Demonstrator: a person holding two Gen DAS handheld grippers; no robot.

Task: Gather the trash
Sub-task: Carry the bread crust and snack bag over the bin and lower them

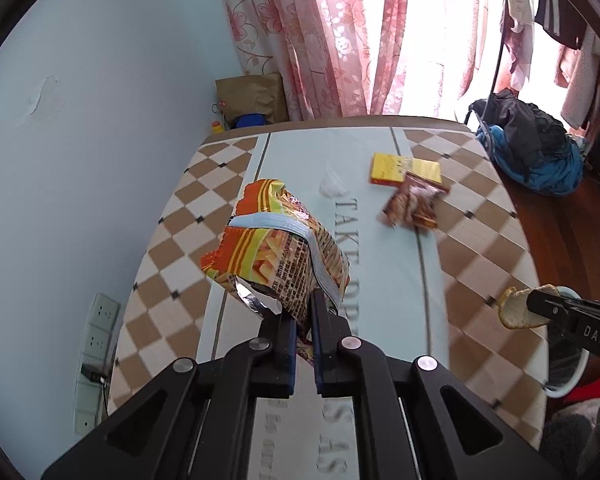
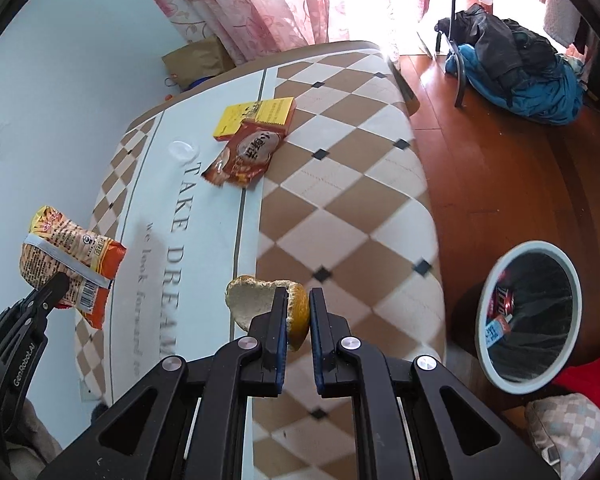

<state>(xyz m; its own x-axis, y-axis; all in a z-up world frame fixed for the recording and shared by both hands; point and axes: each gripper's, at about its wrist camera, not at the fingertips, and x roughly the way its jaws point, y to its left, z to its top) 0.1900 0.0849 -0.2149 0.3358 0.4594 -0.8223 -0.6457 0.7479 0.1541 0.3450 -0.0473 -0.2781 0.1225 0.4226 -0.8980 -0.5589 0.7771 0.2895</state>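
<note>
My left gripper [image 1: 303,312] is shut on an orange snack bag [image 1: 276,248] with a pale blue band, held above the bed; the same snack bag [image 2: 72,260] shows at the left of the right wrist view. My right gripper [image 2: 298,312] is shut on a piece of orange peel [image 2: 260,300], also lifted over the bed. The peel [image 1: 516,308] appears at the right edge of the left wrist view. On the mattress lie a brown snack wrapper [image 2: 246,156], a yellow box [image 2: 256,116] and a clear plastic lid [image 2: 182,148].
A white-rimmed trash bin [image 2: 496,280] lined with a black bag stands on the wooden floor right of the bed, with wrappers inside. A pile of blue and black clothes [image 2: 516,68] lies farther back. A wall [image 1: 80,100] borders the bed's left side; pink curtains [image 1: 340,20] hang behind.
</note>
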